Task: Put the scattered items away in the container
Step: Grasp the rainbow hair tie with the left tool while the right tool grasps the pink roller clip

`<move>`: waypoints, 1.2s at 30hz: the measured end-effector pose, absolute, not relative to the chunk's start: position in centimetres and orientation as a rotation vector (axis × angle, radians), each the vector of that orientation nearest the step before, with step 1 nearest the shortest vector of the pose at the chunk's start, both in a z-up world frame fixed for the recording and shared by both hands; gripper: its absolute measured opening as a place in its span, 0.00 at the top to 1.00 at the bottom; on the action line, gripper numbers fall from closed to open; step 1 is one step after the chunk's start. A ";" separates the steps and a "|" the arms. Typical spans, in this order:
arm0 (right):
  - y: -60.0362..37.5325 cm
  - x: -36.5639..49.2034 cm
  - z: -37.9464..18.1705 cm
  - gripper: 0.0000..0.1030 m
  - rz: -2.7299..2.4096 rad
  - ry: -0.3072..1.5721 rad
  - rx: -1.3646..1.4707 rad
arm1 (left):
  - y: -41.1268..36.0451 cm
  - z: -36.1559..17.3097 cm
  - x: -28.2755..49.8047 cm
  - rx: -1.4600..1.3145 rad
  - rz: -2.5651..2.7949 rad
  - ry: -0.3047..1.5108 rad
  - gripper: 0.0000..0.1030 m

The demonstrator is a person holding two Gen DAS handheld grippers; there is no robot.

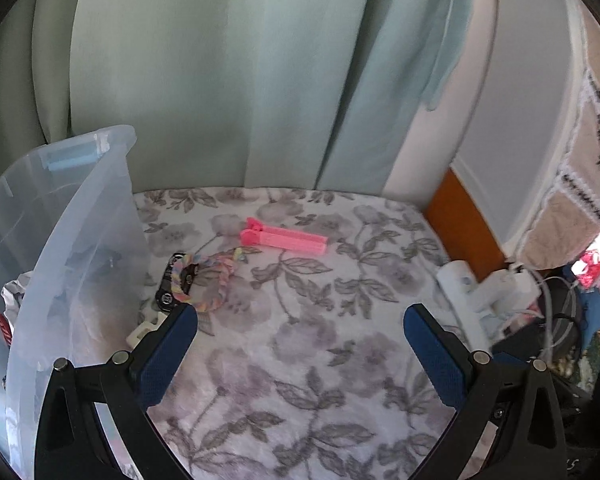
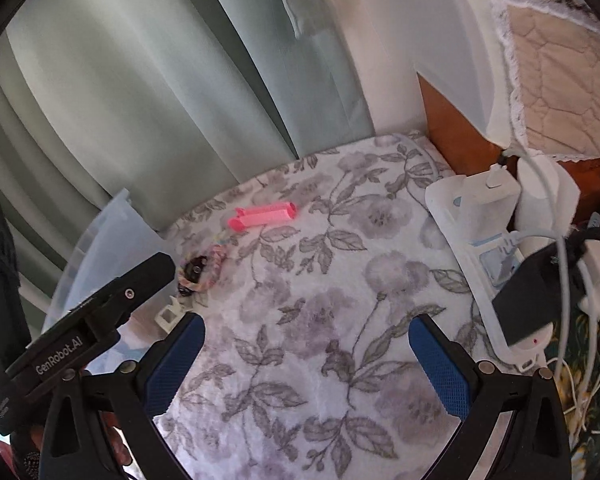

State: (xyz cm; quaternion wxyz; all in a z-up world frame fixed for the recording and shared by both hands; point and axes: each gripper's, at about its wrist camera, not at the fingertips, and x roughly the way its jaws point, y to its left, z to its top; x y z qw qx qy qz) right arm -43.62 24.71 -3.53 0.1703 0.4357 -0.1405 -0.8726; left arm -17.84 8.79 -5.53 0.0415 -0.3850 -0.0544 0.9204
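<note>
Both tools, left [image 1: 300, 322] and right [image 2: 306, 332], gape wide and empty above the floral blanket [image 1: 320, 360]. The pink plastic clip [image 1: 284, 241] lies mid-frame, the clear plastic container [image 1: 72, 240] at left.

A floral blanket [image 1: 320, 320] covers the bed. Pale green curtains [image 1: 220, 80] hang along its far side. At the right edge lie a white power strip [image 2: 472, 216] with plugged chargers, a black adapter [image 2: 536, 292] and tangled cables [image 2: 572, 264]; a quilt [image 2: 560, 80] hangs beyond.
</note>
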 end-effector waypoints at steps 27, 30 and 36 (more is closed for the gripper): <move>18.7 -52.7 -7.1 0.00 -2.379 -0.214 1.267 | 5.3 -11.8 -22.8 -1.442 3.050 -0.110 0.07; 17.6 -54.3 -6.9 0.00 -2.366 -0.152 1.241 | 5.1 -12.4 -23.8 -1.462 3.072 -0.093 0.09; 15.1 -57.4 -7.5 0.13 -2.324 -0.054 1.222 | 4.4 -14.0 -25.5 -1.564 3.068 -0.088 0.19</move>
